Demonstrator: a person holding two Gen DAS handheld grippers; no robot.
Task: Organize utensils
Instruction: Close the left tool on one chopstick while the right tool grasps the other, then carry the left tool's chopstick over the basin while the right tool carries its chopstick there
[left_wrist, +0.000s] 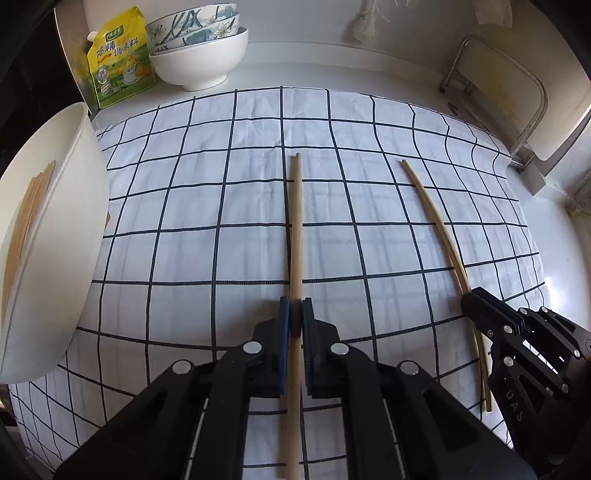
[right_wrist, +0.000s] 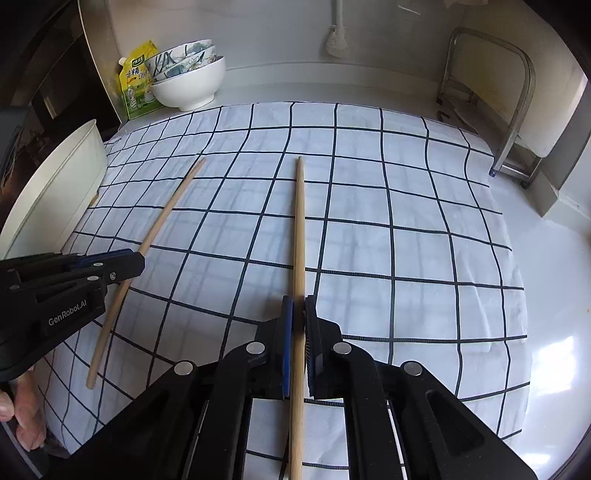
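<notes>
Two wooden chopsticks lie lengthwise over a white checked cloth (left_wrist: 207, 221). My left gripper (left_wrist: 296, 314) is shut on the left chopstick (left_wrist: 296, 229), which also shows in the right wrist view (right_wrist: 162, 218). My right gripper (right_wrist: 298, 314) is shut on the right chopstick (right_wrist: 300, 229), seen in the left wrist view (left_wrist: 439, 221) too. The right gripper appears at the right edge of the left wrist view (left_wrist: 480, 306); the left gripper appears at the left of the right wrist view (right_wrist: 129, 264). A white tub (left_wrist: 48, 236) at the left holds several chopsticks (left_wrist: 29, 206).
Stacked bowls (left_wrist: 199, 55) and a yellow seasoning pouch (left_wrist: 118, 55) stand at the back left by the wall. A metal rack (right_wrist: 513, 110) stands at the back right. The white tub (right_wrist: 55, 184) borders the cloth's left edge.
</notes>
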